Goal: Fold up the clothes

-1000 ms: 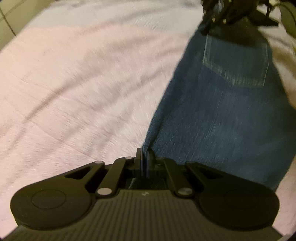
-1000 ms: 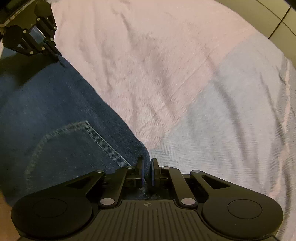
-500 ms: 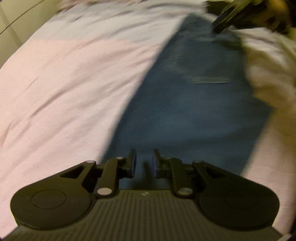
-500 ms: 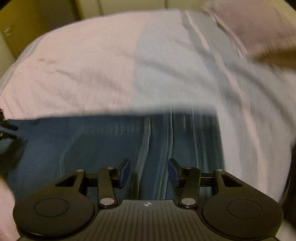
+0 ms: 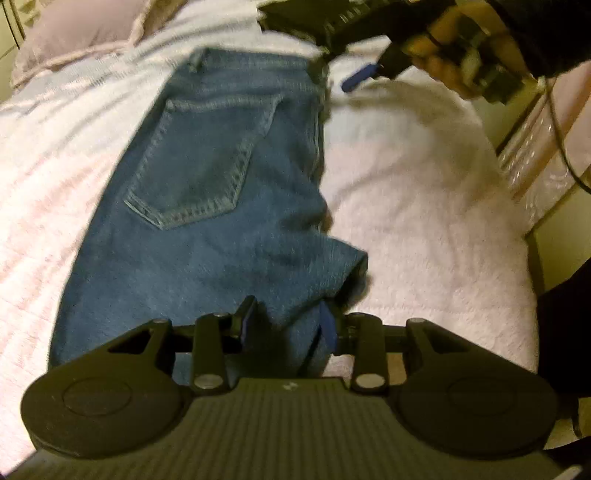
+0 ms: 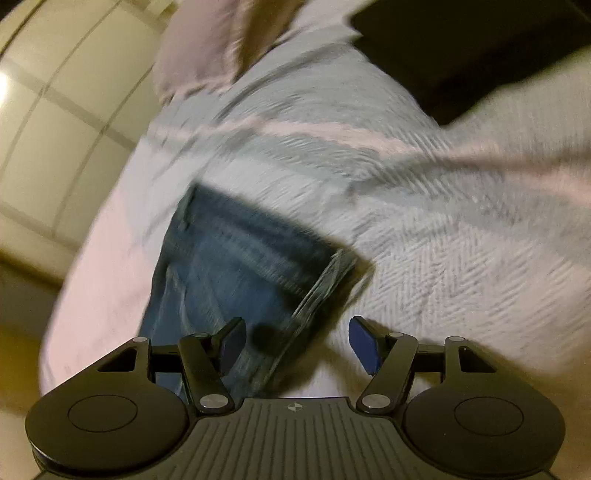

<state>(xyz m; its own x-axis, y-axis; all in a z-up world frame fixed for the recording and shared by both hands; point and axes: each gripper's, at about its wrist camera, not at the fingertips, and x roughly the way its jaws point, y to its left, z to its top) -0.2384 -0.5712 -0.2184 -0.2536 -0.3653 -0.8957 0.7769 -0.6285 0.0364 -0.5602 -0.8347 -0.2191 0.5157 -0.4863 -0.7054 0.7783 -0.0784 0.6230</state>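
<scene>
We find the jeans [image 5: 207, 206] lying lengthwise on the bed [image 5: 424, 206], back pocket up, with the waistband toward the pillow [image 5: 74, 33] at the head end and a folded bulge near the bed's right side. The left gripper [image 5: 286, 325] stands with its jaws parted and a corner of denim between them; we cannot tell whether the fabric is touched. The right gripper [image 6: 297, 341] is likewise released, its jaws wide over the seam edge of the jeans, holding nothing. In our judgement, the chief risk is an uneven fold: if one jaw set closes on a single layer only, the lower layer would stay behind and bunch. A second risk is pinching the blanket [image 6: 424, 229] together with the denim, which would drag it along. The pillow lies beyond the waistband, and a dark object [image 6: 480, 48] sits at the far corner; neither blocks the work. Both views are blurred.
</scene>
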